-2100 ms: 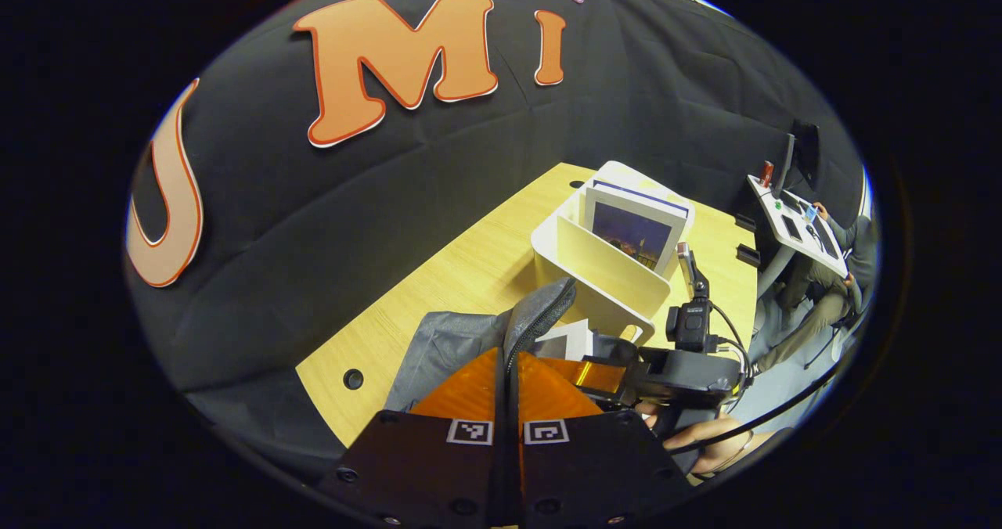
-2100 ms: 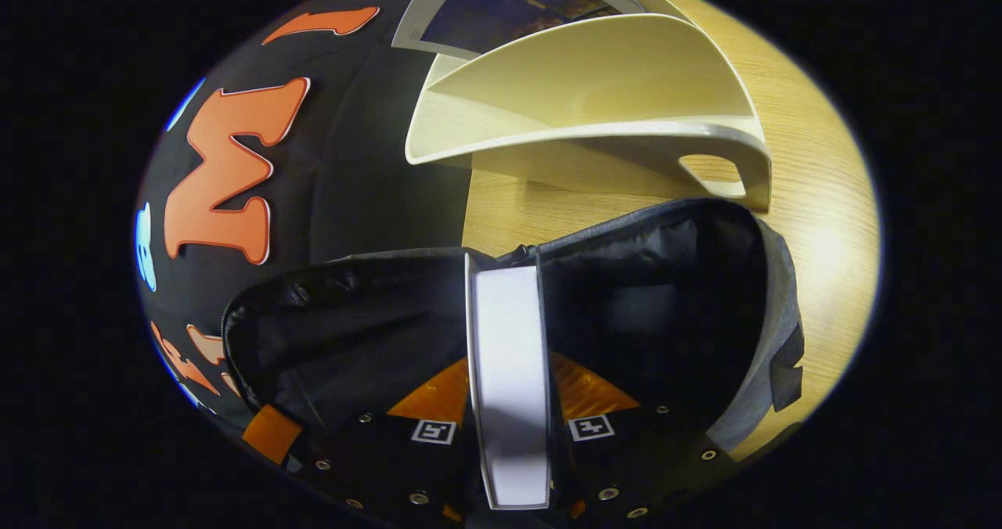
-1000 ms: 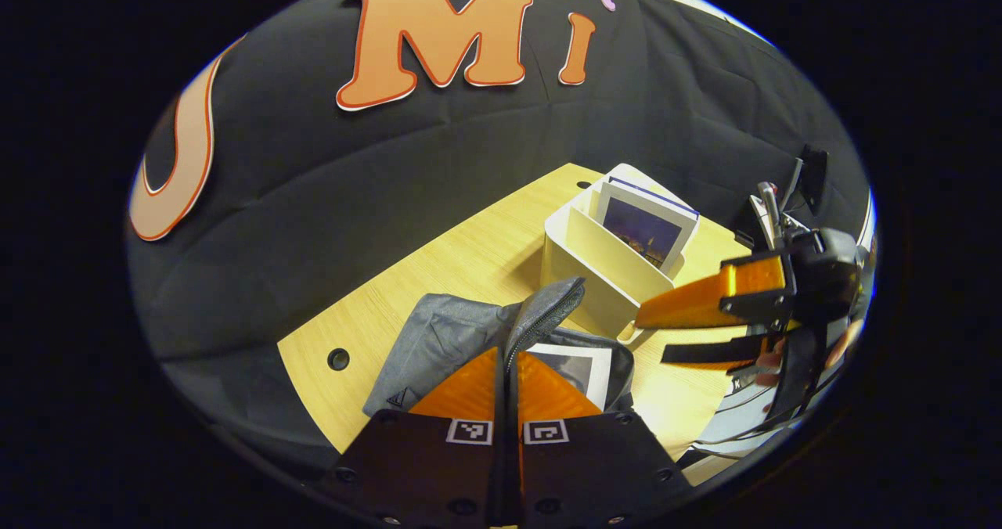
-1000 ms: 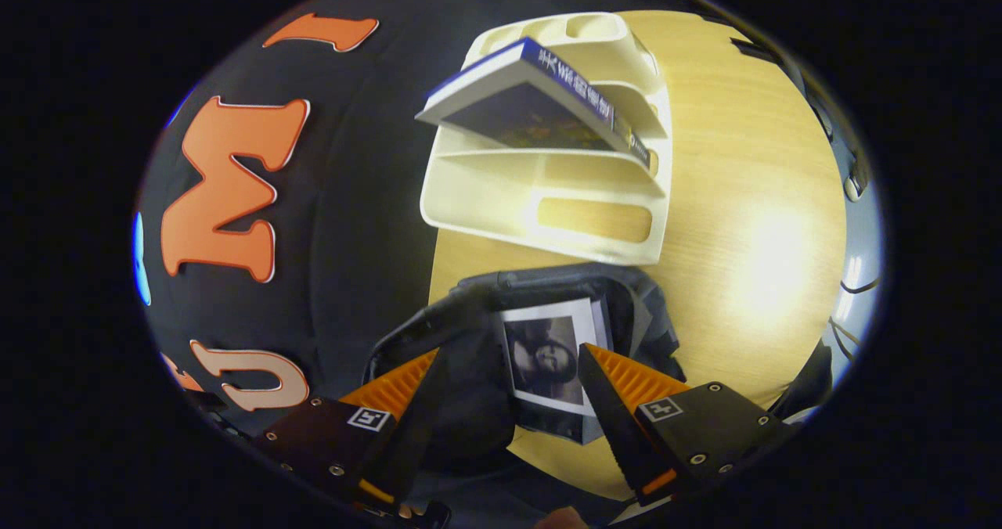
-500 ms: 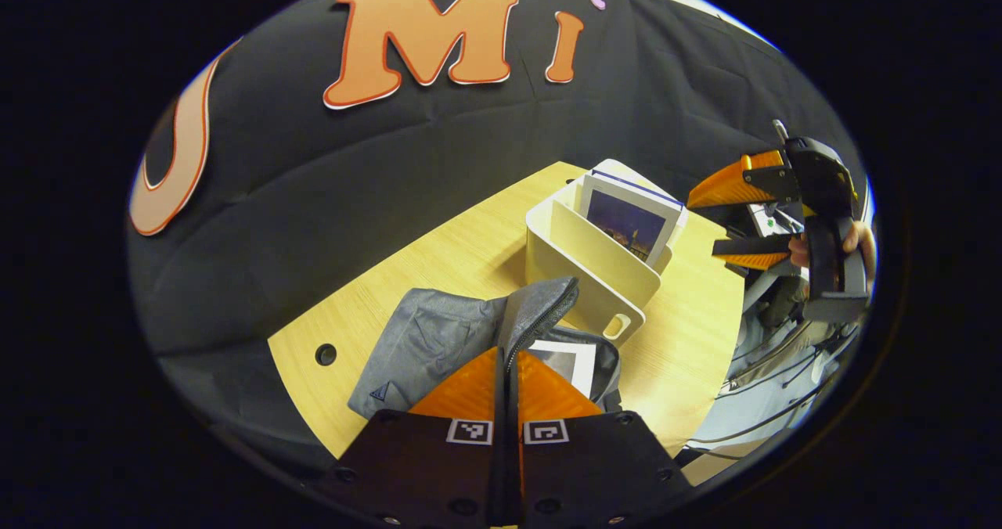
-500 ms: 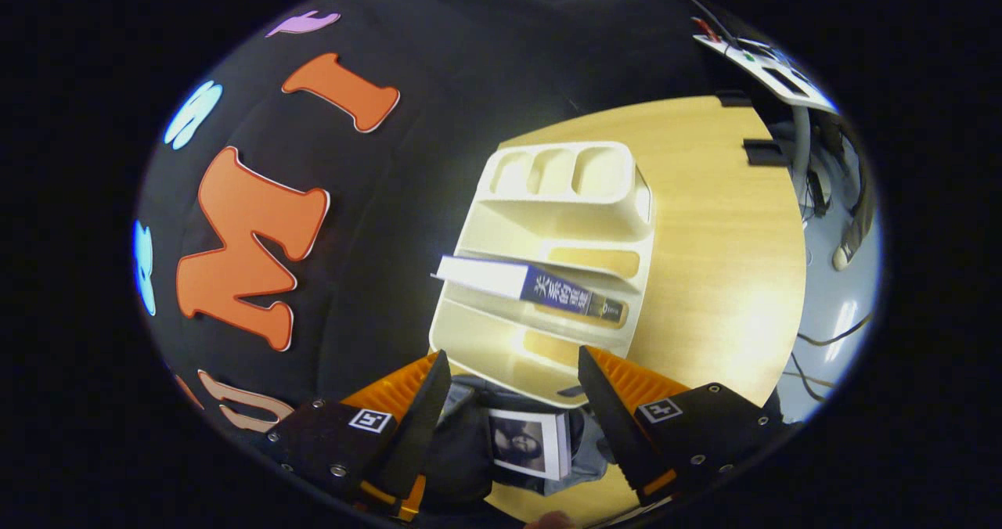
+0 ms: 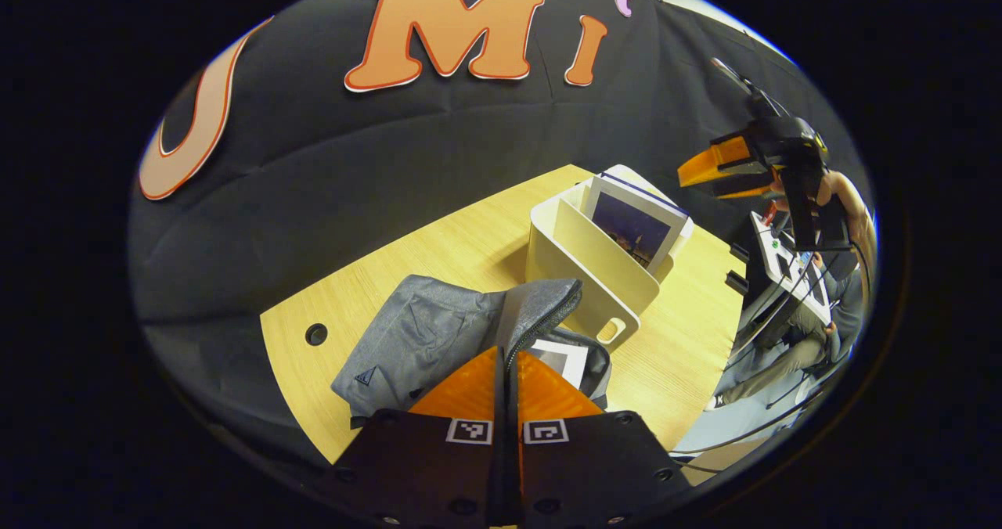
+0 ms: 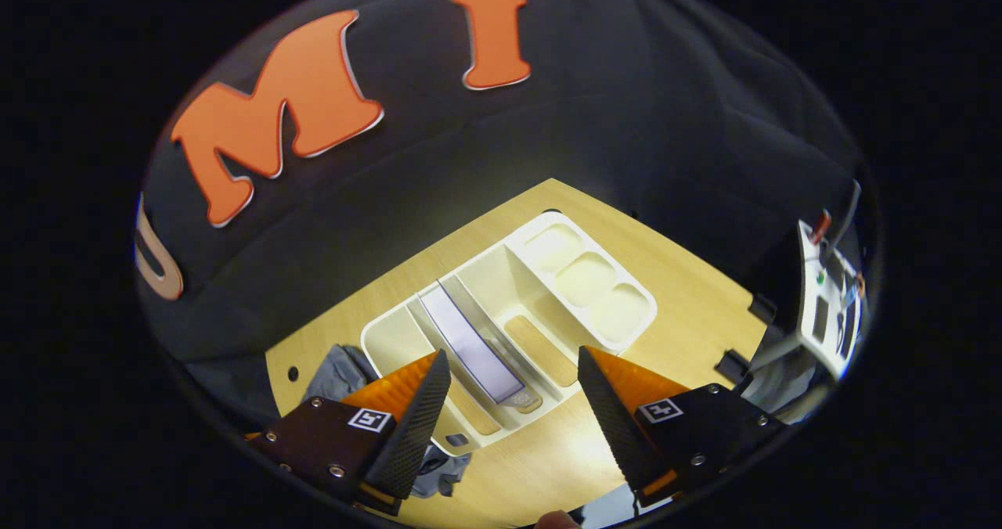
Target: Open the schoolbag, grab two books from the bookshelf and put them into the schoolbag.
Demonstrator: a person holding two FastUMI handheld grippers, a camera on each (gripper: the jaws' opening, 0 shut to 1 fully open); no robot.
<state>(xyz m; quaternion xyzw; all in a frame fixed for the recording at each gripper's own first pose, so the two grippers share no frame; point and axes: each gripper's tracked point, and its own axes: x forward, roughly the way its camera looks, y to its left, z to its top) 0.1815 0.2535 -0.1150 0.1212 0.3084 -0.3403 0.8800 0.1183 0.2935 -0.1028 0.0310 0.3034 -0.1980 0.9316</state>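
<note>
Left gripper (image 7: 507, 365) has its fingers clamped on the schoolbag (image 7: 438, 333) flap, holding the mouth open, one book (image 7: 560, 359) already inside. Right gripper (image 8: 509, 392) hangs wide open and empty above the bookshelf (image 8: 501, 318) on the table (image 7: 470, 255), over the second book (image 8: 470, 341). Risk: that book leans in a narrow slot, so a crooked grab could clip a divider or drag the shelf along.

Black cloth wall (image 7: 438, 169) hangs in folds behind a light wood-grain table (image 7: 438, 255) that has a round cable hole (image 7: 316, 334) near one edge. Off to the side there's a small white stand (image 8: 822, 310) (with something on top, too blurry to tell) over pale floor (image 7: 744, 412).
</note>
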